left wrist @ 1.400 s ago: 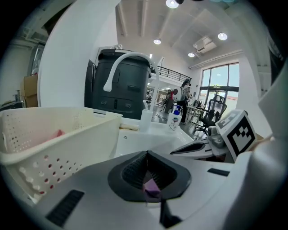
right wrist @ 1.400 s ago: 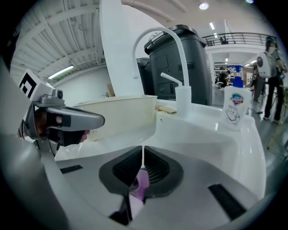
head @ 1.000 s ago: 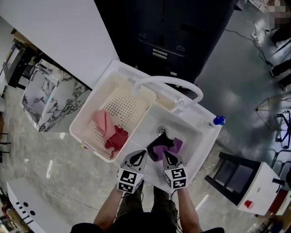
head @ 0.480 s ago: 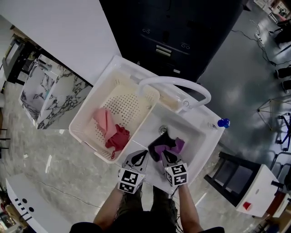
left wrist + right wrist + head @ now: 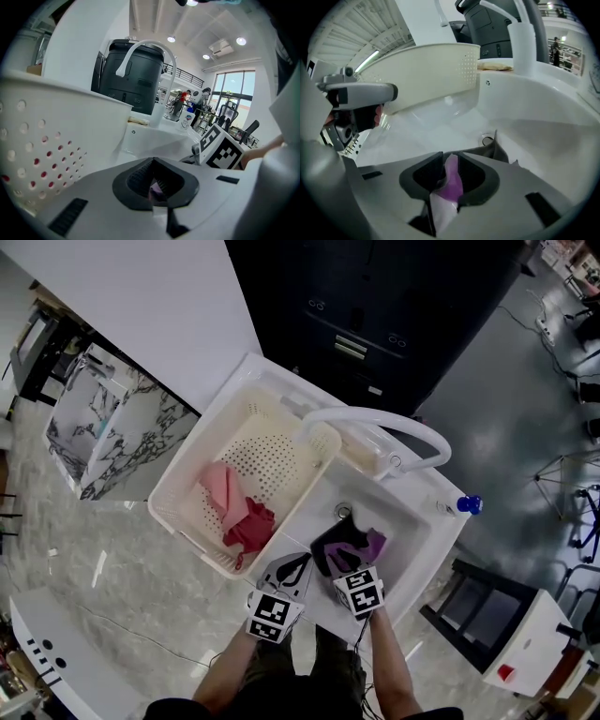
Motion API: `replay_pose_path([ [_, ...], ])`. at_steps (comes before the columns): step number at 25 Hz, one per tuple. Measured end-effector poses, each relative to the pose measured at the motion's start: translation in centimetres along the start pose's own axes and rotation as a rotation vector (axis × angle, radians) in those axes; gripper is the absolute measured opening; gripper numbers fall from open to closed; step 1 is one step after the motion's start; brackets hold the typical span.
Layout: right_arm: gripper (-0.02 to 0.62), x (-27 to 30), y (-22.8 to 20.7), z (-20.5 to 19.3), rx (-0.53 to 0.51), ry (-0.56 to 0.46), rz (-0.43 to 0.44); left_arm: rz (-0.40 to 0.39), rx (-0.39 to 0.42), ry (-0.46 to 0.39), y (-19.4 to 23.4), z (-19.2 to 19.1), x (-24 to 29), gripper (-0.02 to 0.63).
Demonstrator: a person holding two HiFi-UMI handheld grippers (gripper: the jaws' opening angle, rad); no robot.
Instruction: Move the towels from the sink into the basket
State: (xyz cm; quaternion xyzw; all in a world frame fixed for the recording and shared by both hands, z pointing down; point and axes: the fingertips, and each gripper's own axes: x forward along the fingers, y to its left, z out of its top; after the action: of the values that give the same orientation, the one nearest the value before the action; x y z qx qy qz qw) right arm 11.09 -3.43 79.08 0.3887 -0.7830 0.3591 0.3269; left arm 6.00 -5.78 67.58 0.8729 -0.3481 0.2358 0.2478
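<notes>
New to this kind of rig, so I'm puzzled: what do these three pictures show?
A person holds a two-jaw gripper in each hand. One picture comes from a head camera looking down; the others ride on the grippers. Below is a white sink beside a cream perforated basket holding a pink towel and a red towel. A purple towel and a black towel lie in the sink. The left gripper is shut. On the right gripper, the jaws have just been opening, a fold of the purple towel between them.
</notes>
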Motion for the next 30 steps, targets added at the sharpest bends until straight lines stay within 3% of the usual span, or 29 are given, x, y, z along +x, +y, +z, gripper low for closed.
replay_pose_path([
  [5, 0.156, 1.7, 0.4, -2.0, -0.012, 0.118, 0.041, 0.002, -0.011, 0.005, 0.5, -0.1, 0.1, 0.008],
  [25, 0.178, 3.7, 0.0, -3.6, -0.014, 0.209, 0.059, -0.002, -0.028, 0.020, 1.8, -0.2, 1.3, 0.008],
  [27, 0.168, 3.8, -0.2, -3.7, -0.016, 0.216, 0.050, -0.003, -0.029, 0.023, 1.8, -0.2, 1.4, 0.008],
  [30, 0.059, 3.9, -0.7, -3.9, -0.017, 0.220, 0.019, -0.003, -0.031, 0.030, 1.9, -0.5, 1.5, 0.008],
])
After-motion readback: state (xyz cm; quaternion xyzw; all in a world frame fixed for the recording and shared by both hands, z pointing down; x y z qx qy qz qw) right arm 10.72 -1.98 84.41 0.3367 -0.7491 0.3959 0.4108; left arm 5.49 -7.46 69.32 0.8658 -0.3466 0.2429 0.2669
